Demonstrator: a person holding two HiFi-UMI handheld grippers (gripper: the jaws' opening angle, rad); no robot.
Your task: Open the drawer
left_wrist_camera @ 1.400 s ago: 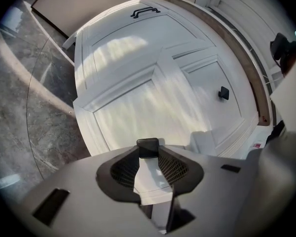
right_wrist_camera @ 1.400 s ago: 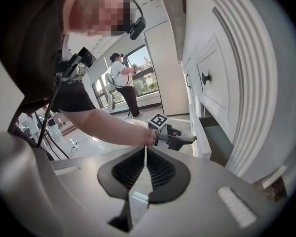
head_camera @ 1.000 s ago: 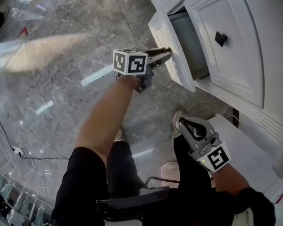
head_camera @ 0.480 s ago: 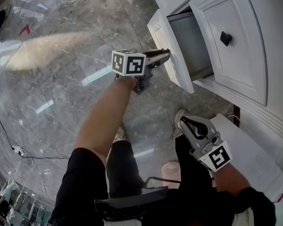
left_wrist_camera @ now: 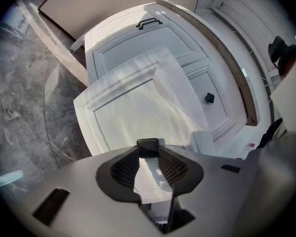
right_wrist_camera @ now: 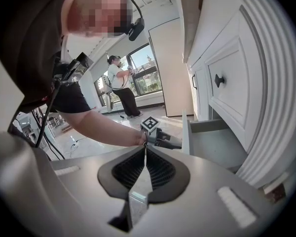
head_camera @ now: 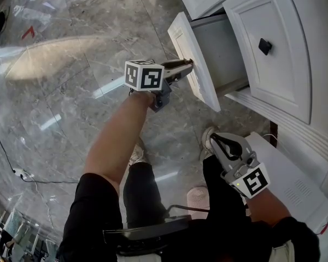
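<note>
Drawer (head_camera: 181,37) partly out, left hand-held gripper (head_camera: 191,64) clamped on knob (left_wrist_camera: 148,147); crooked pull could slip grip or jam it

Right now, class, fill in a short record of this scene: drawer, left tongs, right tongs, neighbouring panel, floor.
Drawer: white panelled drawer, pulled partly out
Left tongs: shut on the drawer's small black square knob
Right tongs: shut, empty, held apart from the drawer
Neighbouring panel: white cabinet front with its own black knob, closed
Floor: grey marble, glossy
</note>
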